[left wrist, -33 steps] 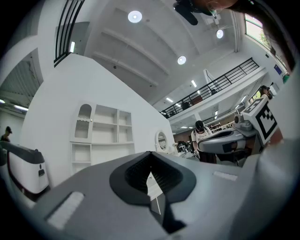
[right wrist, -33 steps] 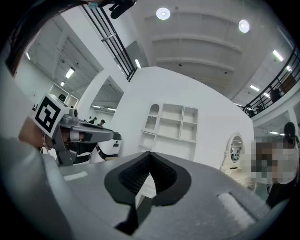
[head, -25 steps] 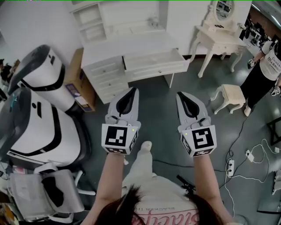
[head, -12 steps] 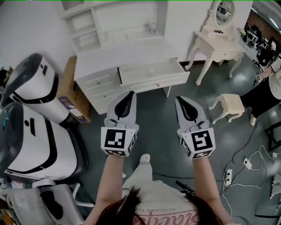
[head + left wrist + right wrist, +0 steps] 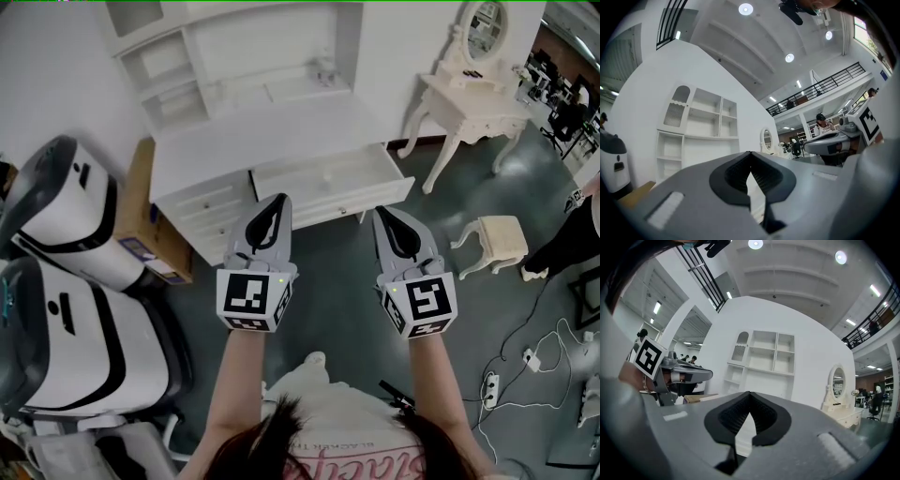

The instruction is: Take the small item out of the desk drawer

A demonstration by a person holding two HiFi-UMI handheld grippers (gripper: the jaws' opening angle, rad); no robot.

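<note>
The white desk point(image 5: 253, 127) stands ahead with its wide drawer point(image 5: 333, 183) pulled open. The drawer's inside looks white, and I cannot make out a small item in it. My left gripper point(image 5: 271, 202) and right gripper point(image 5: 388, 216) are held side by side, pointing at the desk, short of the drawer front. Both are shut with nothing between the pads. In the left gripper view the left gripper point(image 5: 750, 154) has its tips together; in the right gripper view the right gripper point(image 5: 749, 394) does too.
A shelf unit point(image 5: 225, 56) tops the desk. A dressing table with an oval mirror point(image 5: 469, 89) and a stool point(image 5: 495, 239) stand at the right. Large white machines point(image 5: 66, 225) and a cardboard box point(image 5: 141, 211) crowd the left. Cables and a power strip point(image 5: 492, 380) lie on the floor.
The desk and its open drawer have come closer and lower in the head view as I walk toward them. Both grippers stay shut and level, side by side.
</note>
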